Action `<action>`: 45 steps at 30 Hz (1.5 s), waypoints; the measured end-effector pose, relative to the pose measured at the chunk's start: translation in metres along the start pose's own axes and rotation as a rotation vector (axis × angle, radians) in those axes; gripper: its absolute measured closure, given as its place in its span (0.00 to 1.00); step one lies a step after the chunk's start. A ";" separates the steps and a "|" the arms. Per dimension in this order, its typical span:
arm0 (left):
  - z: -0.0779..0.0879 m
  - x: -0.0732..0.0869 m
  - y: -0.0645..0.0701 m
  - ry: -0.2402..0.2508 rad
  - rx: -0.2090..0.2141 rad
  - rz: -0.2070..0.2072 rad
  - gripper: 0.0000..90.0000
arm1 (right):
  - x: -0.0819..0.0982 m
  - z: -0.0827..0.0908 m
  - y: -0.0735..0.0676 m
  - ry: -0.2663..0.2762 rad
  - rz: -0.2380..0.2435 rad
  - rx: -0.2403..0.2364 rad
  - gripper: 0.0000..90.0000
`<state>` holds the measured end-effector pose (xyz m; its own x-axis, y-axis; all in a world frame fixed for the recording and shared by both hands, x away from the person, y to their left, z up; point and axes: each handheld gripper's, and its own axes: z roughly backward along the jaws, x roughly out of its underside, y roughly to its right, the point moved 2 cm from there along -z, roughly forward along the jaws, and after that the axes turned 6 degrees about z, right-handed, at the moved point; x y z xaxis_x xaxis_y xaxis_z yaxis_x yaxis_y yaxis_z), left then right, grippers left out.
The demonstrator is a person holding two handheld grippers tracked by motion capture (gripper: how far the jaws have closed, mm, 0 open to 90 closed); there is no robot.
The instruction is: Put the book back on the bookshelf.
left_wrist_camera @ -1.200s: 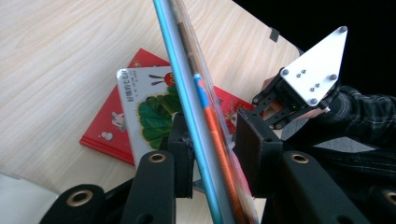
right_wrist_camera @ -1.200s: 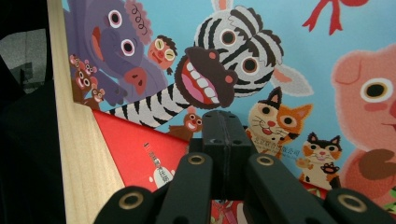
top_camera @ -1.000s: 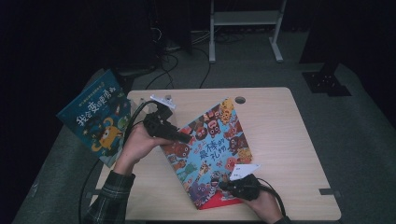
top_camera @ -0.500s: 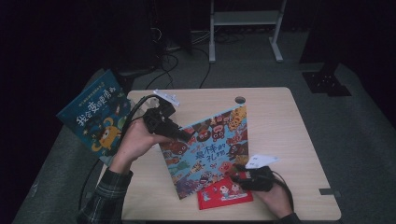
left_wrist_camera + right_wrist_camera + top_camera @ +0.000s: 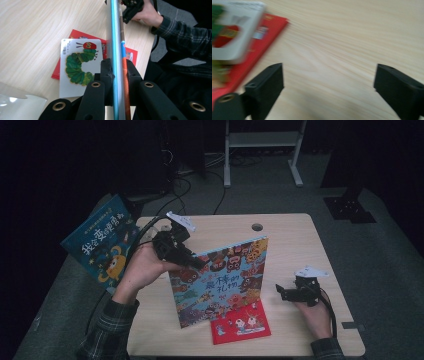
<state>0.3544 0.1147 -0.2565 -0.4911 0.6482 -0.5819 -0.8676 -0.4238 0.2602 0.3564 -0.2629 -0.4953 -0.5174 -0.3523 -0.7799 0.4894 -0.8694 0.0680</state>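
A colourful picture book (image 5: 225, 277) stands tilted up on edge on the table. My left gripper (image 5: 199, 263) is shut on its upper left edge; in the left gripper view both pads clamp the thin book edge (image 5: 117, 37). Beneath lie a red book (image 5: 242, 322) and a white caterpillar book (image 5: 80, 67) on top of it. My right gripper (image 5: 281, 292) hovers to the right of the books; its jaws have just been opening and are open, with only bare table between them (image 5: 329, 82). The red book (image 5: 265, 35) lies to its left.
A blue picture book (image 5: 102, 245) juts past the wooden table's (image 5: 300, 245) left edge. A small round hole (image 5: 257, 227) sits near the far edge. The person's right hand (image 5: 147, 12) shows at the top of the left gripper view.
The left gripper raised the colourful book from lying flat to standing steeply, uncovering the red book. The right gripper let go of its lower corner, opened, and moved away to the right.
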 end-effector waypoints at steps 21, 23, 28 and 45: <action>0.044 0.016 0.001 -0.001 -0.018 0.024 0.90 | 0.011 -0.025 0.027 -0.110 -0.074 0.078 0.01; 0.049 0.021 -0.001 0.006 -0.017 0.033 0.90 | 0.011 -0.025 0.027 -0.110 -0.074 0.077 0.01; 0.061 0.033 -0.005 0.032 -0.009 0.052 0.90 | 0.011 -0.025 0.027 -0.110 -0.075 0.078 0.01; 0.107 0.071 -0.017 0.098 -0.063 0.125 0.90 | 0.012 -0.025 0.028 -0.112 -0.084 0.086 0.01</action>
<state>0.3260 0.2353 -0.2198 -0.5827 0.5243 -0.6210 -0.7918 -0.5385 0.2884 0.3815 -0.2822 -0.5181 -0.6309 -0.3096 -0.7115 0.3817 -0.9222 0.0628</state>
